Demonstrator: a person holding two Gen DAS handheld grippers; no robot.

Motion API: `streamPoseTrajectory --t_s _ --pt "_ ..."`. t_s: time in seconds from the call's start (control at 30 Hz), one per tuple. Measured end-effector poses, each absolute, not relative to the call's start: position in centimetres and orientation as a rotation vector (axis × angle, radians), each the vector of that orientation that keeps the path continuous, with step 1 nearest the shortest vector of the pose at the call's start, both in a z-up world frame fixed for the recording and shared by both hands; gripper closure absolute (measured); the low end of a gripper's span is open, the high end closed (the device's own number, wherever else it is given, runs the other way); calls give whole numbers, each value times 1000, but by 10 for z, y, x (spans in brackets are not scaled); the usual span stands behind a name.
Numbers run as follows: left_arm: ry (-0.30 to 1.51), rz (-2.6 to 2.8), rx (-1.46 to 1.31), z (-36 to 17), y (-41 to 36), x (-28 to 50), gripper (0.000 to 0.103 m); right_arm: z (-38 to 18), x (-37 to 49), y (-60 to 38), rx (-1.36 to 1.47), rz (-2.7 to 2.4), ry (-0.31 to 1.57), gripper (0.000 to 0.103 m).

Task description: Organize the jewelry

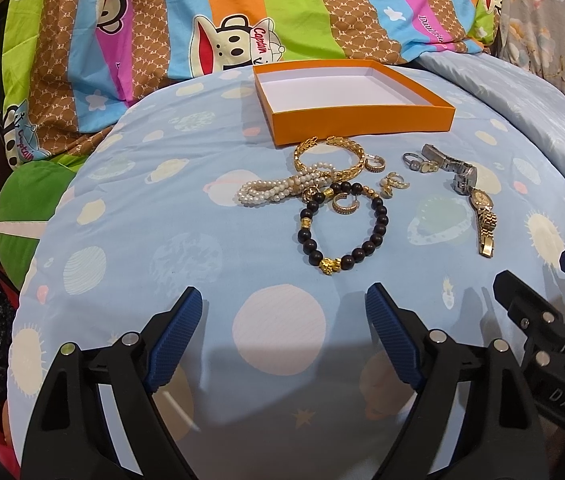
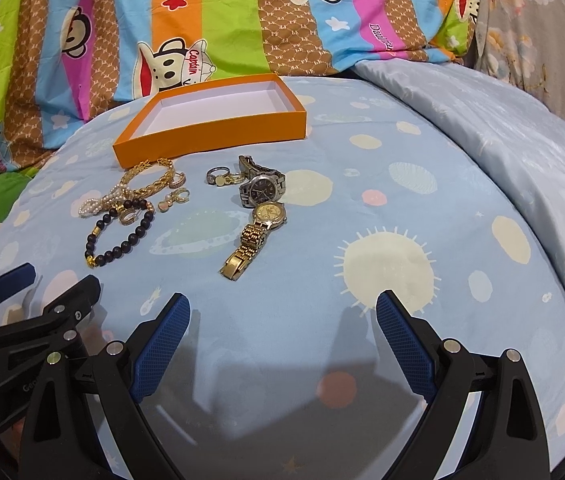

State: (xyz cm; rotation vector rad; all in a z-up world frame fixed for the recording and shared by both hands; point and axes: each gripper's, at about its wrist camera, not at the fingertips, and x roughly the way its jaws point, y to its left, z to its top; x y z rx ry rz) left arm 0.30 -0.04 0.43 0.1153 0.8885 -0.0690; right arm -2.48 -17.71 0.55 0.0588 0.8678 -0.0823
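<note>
Both grippers, left gripper [image 1: 284, 312] and right gripper [image 2: 282, 318], spread wide, empty, short of the jewelry. Beaded bracelet [image 1: 342, 229] and gold watch [image 2: 252, 234] lie loose beside the empty orange box [image 1: 356, 118], presumably their destination.

Left gripper [image 1: 284, 300] and right gripper [image 2: 284, 306]: matte black plastic frames with triangular cut-outs, round silver pivot screws at the linkage joints, and jaws faced with blue cross-hatched pads [image 2: 162, 346], white lettering "DAS" marking the right gripper's body in the left wrist view.
</note>
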Motion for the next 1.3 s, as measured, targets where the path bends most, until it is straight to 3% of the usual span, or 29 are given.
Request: streamPoseTrajectory --t_s 0.83,1.1,1.2,1.27,1.3 --pt "911 -58 72 3 8 11 18 8 14 -177 152 -66 894 11" --pt "871 -15 28 14 29 21 18 -4 34 -174 160 -89 927 29" --pt "863 -16 10 16 34 24 18 -4 37 -174 149 -94 922 40" --pt "862 -14 -2 17 38 28 18 -4 38 -175 141 -99 916 55" --pt "864 -11 -7 17 39 29 18 -3 38 -175 135 -102 915 58"
